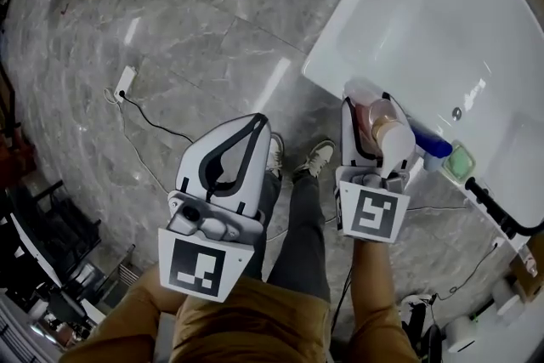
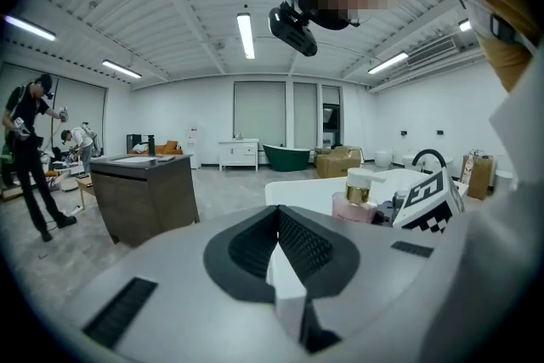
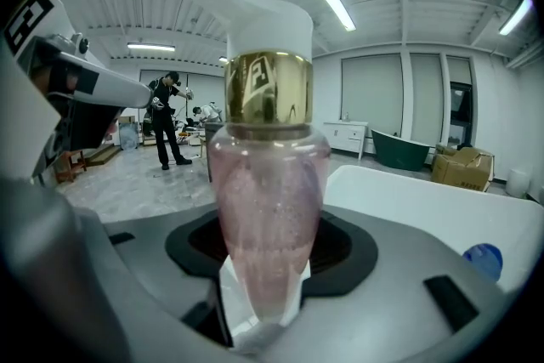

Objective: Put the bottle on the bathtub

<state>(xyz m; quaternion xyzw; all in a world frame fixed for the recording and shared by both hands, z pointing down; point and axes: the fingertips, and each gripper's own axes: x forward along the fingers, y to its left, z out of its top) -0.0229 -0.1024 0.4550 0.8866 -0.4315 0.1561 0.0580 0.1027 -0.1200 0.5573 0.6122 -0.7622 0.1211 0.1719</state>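
A pink bottle (image 1: 380,121) with a gold collar and white pump top stands upright between the jaws of my right gripper (image 1: 370,108), which is shut on its body. In the right gripper view the bottle (image 3: 268,208) fills the middle, clamped low in the right gripper (image 3: 262,306). It hangs just beside the near rim of the white bathtub (image 1: 442,21), whose rim (image 3: 425,212) shows behind it. My left gripper (image 1: 255,121) hovers over the floor to the left, its jaws together and empty (image 2: 276,221). From there the bottle (image 2: 357,198) shows at the right.
On the bathtub's rim lie a blue object (image 1: 432,142), a green soap dish (image 1: 461,162) and a black faucet (image 1: 495,207). A white power strip (image 1: 125,84) with its cable lies on the grey marble floor. A dark counter (image 2: 144,191) and people stand far off.
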